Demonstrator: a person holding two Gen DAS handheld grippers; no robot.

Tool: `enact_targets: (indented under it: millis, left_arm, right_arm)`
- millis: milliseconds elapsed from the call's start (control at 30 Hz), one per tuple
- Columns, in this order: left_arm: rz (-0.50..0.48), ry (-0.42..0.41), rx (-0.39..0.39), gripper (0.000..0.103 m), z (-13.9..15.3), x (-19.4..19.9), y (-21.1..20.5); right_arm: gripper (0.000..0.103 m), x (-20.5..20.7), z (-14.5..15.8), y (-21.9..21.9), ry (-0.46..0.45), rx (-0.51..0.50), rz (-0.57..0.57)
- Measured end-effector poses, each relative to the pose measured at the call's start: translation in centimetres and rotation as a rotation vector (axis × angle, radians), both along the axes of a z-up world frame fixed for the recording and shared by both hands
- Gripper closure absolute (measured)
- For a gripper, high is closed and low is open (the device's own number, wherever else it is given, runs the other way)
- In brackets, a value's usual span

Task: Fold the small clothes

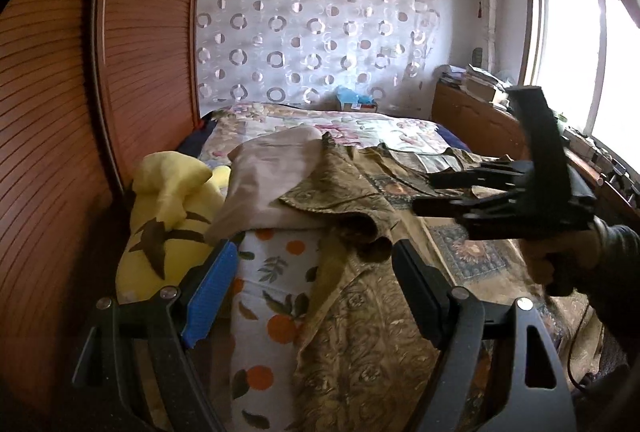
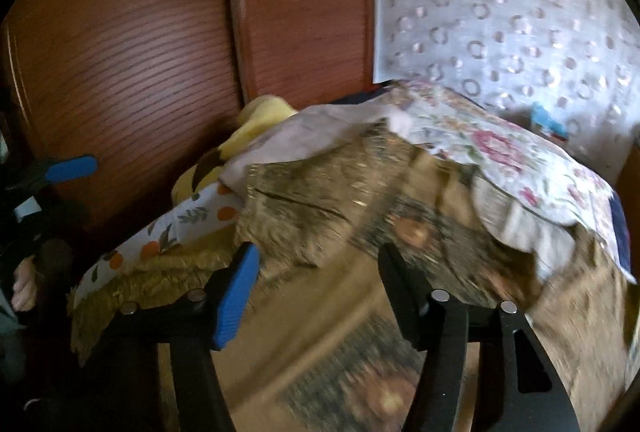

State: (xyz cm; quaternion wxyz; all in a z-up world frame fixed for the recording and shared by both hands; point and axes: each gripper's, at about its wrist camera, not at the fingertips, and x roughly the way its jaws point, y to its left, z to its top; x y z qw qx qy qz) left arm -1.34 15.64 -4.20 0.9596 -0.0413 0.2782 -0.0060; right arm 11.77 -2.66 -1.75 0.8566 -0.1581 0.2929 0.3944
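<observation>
Only the left wrist view shows the window [image 1: 568,44]. The olive patterned garment [image 1: 352,200] lies rumpled on the bed [image 1: 280,264]; left gripper [image 1: 316,256] and right gripper [image 2: 318,260] gape, holding nothing

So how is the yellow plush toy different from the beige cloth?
The toy is bright yellow with dark markings; the cloth is plain beige. The toy is puffy and lies at the bed's edge by the wardrobe; the cloth is flat and partly under the brown garment. Both lie on the bed.
</observation>
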Motion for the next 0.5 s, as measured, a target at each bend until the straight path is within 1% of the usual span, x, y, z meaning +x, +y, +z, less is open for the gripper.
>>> enact_targets:
  millis: [67,133,233,267,300,333,367,400,433,500]
  left_arm:
    - [0.007,0.000,-0.002,0.023,-0.1,-0.3,0.3]
    - [0.014,0.000,-0.001,0.023,-0.3,-0.5,0.6]
    - [0.020,0.003,-0.003,0.023,-0.5,-0.8,0.9]
    - [0.021,0.004,-0.006,0.023,-0.6,-0.9,1.0]
    - [0.020,0.004,-0.008,0.023,-0.7,-0.9,1.0]
    - [0.019,0.004,-0.010,0.023,-0.7,-1.0,1.0]
    - [0.018,0.005,-0.011,0.023,-0.7,-1.1,1.1]
    - [0.017,0.005,-0.010,0.023,-0.7,-1.1,1.1]
    - [0.016,0.006,-0.010,0.023,-0.8,-1.1,1.1]
    - [0.011,0.007,-0.012,0.023,-0.9,-1.0,1.1]
  right_arm:
    - [0.048,0.6,-0.4,1.9,0.018,-0.019,0.033]
    - [0.049,1.2,-0.9,3.8,0.034,-0.039,0.062]
    - [0.054,1.9,-1.5,6.5,0.037,-0.083,0.087]
    - [0.058,2.0,-1.8,7.2,0.028,-0.105,0.091]
    - [0.064,2.1,-2.0,8.0,0.019,-0.128,0.090]
    - [0.066,2.3,-2.3,8.4,0.008,-0.150,0.082]
    - [0.073,2.4,-2.4,8.9,-0.003,-0.169,0.073]
    - [0.080,2.6,-2.6,9.1,-0.009,-0.179,0.072]
    - [0.083,2.7,-2.6,9.3,-0.010,-0.181,0.078]
    - [0.091,2.4,-2.2,8.7,-0.032,-0.169,0.067]
